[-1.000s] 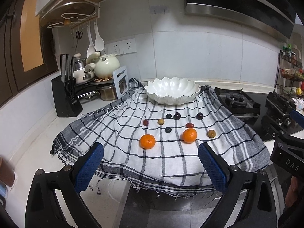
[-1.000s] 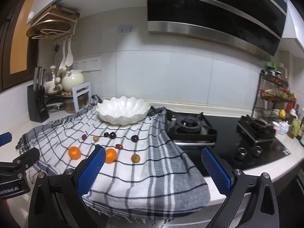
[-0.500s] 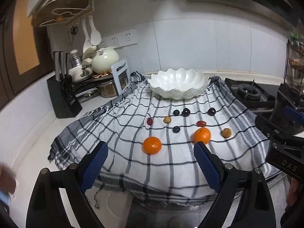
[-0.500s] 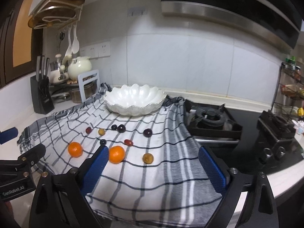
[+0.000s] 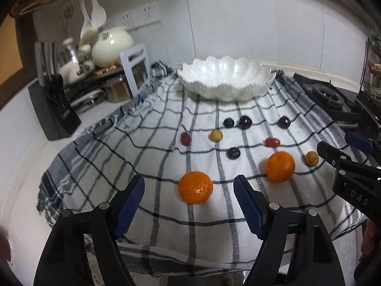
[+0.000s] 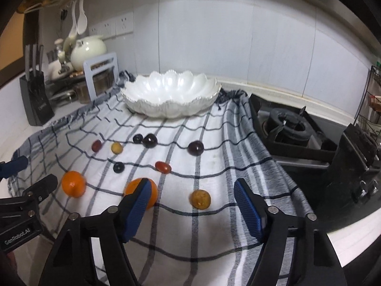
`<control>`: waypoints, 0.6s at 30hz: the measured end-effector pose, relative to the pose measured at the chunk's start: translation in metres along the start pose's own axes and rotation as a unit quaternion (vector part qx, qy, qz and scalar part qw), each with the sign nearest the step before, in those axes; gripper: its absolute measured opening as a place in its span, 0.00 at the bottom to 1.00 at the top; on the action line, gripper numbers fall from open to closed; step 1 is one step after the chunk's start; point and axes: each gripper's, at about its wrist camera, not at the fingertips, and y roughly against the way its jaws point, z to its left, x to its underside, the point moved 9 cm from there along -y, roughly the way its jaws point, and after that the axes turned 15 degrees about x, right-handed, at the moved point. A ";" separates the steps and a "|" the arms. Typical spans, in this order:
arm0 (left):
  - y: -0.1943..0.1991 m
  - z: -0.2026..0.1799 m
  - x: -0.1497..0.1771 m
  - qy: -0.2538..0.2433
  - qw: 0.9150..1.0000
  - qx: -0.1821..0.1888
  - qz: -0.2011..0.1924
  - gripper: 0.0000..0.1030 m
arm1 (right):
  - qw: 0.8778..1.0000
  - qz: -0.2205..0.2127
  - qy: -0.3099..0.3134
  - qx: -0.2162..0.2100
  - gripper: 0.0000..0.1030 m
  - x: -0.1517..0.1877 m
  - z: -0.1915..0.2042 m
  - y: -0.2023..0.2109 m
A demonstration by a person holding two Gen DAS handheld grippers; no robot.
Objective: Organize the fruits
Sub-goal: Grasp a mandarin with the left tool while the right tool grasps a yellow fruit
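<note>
A white scalloped bowl (image 5: 226,93) (image 6: 166,109) stands empty at the back of a checked cloth (image 5: 166,214) (image 6: 202,238). Two oranges (image 5: 195,187) (image 5: 280,166) lie near the front. Behind them are several small dark, red and yellow fruits. My left gripper (image 5: 189,184) hovers low with the left orange just ahead between its fingertips; its jaws are closing and the pads do not touch the orange. My right gripper (image 6: 193,186) has a small yellow-brown fruit (image 6: 200,199) between its closing jaws, untouched. Its left finger (image 6: 137,205) hides part of the right orange (image 6: 152,191).
A knife block (image 5: 54,119), a cream teapot (image 5: 112,45) and pots stand at the left back. A gas stove (image 6: 290,128) borders the cloth on the right, with a wire rack (image 6: 373,100) beyond. The cloth hangs over the counter's front edge.
Both grippers have come forward and down toward the fruit, which now looks larger. Both pairs of jaws have narrowed from wide open.
</note>
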 end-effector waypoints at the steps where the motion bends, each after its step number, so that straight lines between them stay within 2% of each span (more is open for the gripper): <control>1: -0.005 0.001 0.001 0.003 1.000 0.001 0.005 0.75 | 1.000 0.005 0.002 0.000 0.66 0.002 0.000 -0.003; 5: -0.021 0.003 0.007 0.019 0.999 0.007 0.029 0.73 | 0.999 0.029 0.015 0.000 0.62 0.008 0.005 -0.020; 14: -0.047 0.003 0.017 0.050 0.997 0.001 0.055 0.65 | 0.997 0.063 0.031 -0.024 0.54 0.018 0.006 -0.053; 18: -0.056 0.004 0.019 0.061 0.996 -0.005 0.062 0.65 | 0.996 0.075 0.032 -0.028 0.50 0.020 0.006 -0.063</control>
